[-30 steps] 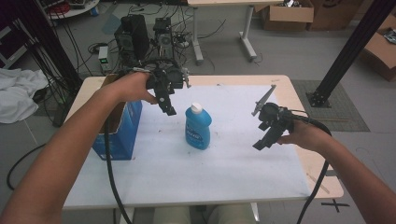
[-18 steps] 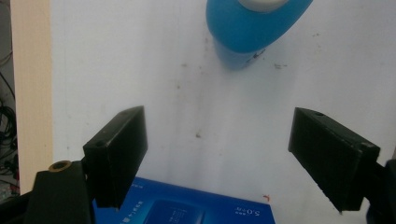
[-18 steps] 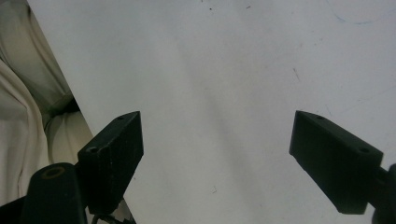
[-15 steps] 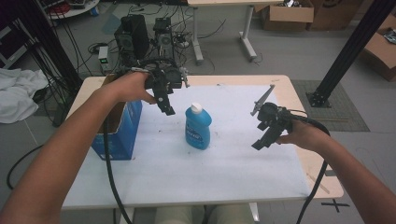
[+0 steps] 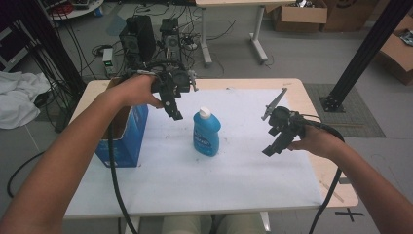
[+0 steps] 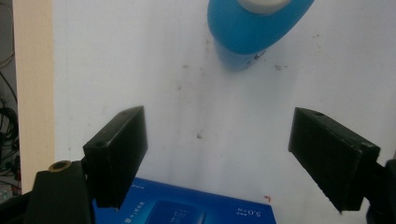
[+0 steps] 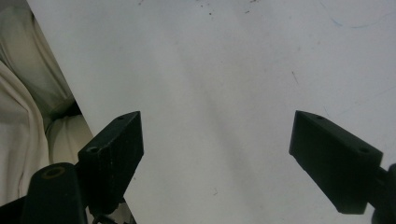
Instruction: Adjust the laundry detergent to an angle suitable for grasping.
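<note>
Bare white table surface [image 7: 233, 93] is seen between the spread jaws of the right gripper [image 5: 277, 134], which is held low at the near right with nothing in its grasp. Next to nothing has changed over the last second: both grippers are found where they were, so no approach is judged to have begun. Farther in, at the middle of the table [image 5: 160, 175], the blue bottle [image 5: 206, 132] with its white cap is left standing upright and untouched. Farther still, to the left, the left gripper [image 5: 173, 105] is kept above the blue box [image 5: 124, 141], jaws wide apart and empty, with the bottle ahead of them. A grasp is probably still to come.
</note>
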`<control>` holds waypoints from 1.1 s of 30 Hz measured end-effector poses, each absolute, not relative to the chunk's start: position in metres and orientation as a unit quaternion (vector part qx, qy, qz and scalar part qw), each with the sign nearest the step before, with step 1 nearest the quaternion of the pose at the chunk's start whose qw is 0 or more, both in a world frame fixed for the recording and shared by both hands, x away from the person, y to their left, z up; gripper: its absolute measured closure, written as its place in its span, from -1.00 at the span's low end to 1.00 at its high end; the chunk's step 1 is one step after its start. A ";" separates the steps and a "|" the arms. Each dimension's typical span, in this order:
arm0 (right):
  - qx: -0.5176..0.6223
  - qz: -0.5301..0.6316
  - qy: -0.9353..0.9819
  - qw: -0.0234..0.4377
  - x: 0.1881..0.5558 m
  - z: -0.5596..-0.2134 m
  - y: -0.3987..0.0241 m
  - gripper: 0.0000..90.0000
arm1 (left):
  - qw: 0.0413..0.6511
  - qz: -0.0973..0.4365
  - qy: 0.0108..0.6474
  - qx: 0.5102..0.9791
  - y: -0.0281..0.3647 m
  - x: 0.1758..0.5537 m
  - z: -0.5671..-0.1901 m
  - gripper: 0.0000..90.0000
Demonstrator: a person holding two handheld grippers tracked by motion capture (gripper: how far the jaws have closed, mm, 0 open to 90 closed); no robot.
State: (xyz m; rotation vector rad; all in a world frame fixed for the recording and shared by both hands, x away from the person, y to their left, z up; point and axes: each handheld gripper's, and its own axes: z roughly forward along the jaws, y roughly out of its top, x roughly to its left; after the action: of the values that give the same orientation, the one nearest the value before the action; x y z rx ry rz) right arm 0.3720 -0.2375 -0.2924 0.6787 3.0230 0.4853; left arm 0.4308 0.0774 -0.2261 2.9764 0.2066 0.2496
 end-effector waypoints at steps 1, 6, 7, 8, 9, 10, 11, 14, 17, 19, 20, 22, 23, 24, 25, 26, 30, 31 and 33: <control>0.216 0.157 0.964 0.004 0.372 -0.292 -0.237 -0.60 | 0.073 0.084 0.069 0.991 0.077 0.431 -0.226 -0.55; 0.221 0.164 0.961 0.009 0.372 -0.289 -0.235 -0.61 | 0.068 0.084 0.069 0.992 0.078 0.431 -0.225 -0.55; 0.221 0.164 0.961 0.009 0.372 -0.289 -0.235 -0.61 | 0.068 0.084 0.068 0.992 0.078 0.431 -0.225 -0.55; 0.223 0.167 0.960 0.009 0.372 -0.289 -0.234 -0.62 | 0.070 0.085 0.069 0.992 0.078 0.431 -0.226 -0.55; 0.224 0.174 0.959 0.009 0.372 -0.288 -0.233 -0.62 | 0.068 0.084 0.068 0.992 0.078 0.431 -0.225 -0.55; 0.228 0.182 0.956 0.009 0.372 -0.287 -0.231 -0.62 | 0.068 0.084 0.068 0.992 0.078 0.431 -0.226 -0.55; 0.230 0.186 0.955 0.011 0.372 -0.287 -0.230 -0.62 | 0.068 0.084 0.068 0.992 0.078 0.431 -0.226 -0.55; 0.230 0.193 0.954 0.014 0.372 -0.287 -0.225 -0.62 | 0.067 0.083 0.067 0.992 0.079 0.432 -0.226 -0.55; 0.235 0.207 0.949 0.020 0.372 -0.286 -0.218 -0.62 | 0.066 0.084 0.066 0.992 0.079 0.432 -0.227 -0.55; 0.240 0.225 0.944 0.027 0.372 -0.285 -0.209 -0.62 | 0.066 0.086 0.065 0.992 0.081 0.432 -0.227 -0.55; 0.243 0.229 0.942 0.028 0.372 -0.286 -0.206 -0.62 | 0.066 0.086 0.065 0.992 0.081 0.432 -0.227 -0.55; 0.247 0.234 0.940 0.033 0.373 -0.286 -0.201 -0.62 | 0.066 0.085 0.065 0.992 0.082 0.433 -0.227 -0.55; 0.249 0.238 0.938 0.035 0.373 -0.286 -0.198 -0.62 | 0.066 0.085 0.065 0.992 0.082 0.433 -0.227 -0.55; 0.251 0.242 0.937 0.035 0.374 -0.287 -0.196 -0.62 | 0.065 0.086 0.064 0.992 0.082 0.433 -0.227 -0.55; 0.256 0.246 0.934 0.037 0.374 -0.287 -0.193 -0.63 | 0.067 0.085 0.065 0.992 0.083 0.433 -0.228 -0.55; 0.255 0.249 0.933 0.038 0.375 -0.287 -0.191 -0.64 | 0.068 0.086 0.065 0.992 0.083 0.433 -0.228 -0.55; 0.256 0.256 0.931 0.039 0.376 -0.288 -0.184 -0.64 | 0.067 0.086 0.065 0.992 0.084 0.434 -0.228 -0.55; 0.256 0.258 0.931 0.040 0.377 -0.289 -0.182 -0.64 | 0.067 0.085 0.065 0.992 0.084 0.434 -0.228 -0.55; 0.254 0.262 0.930 0.042 0.377 -0.290 -0.177 -0.64 | 0.066 0.085 0.065 0.992 0.084 0.433 -0.228 -0.55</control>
State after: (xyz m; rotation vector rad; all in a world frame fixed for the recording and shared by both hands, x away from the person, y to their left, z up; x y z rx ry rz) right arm 0.3772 -0.1773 -0.2897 0.7776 2.8474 0.8015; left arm 0.4334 0.0844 -0.2278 2.9928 0.1966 0.2557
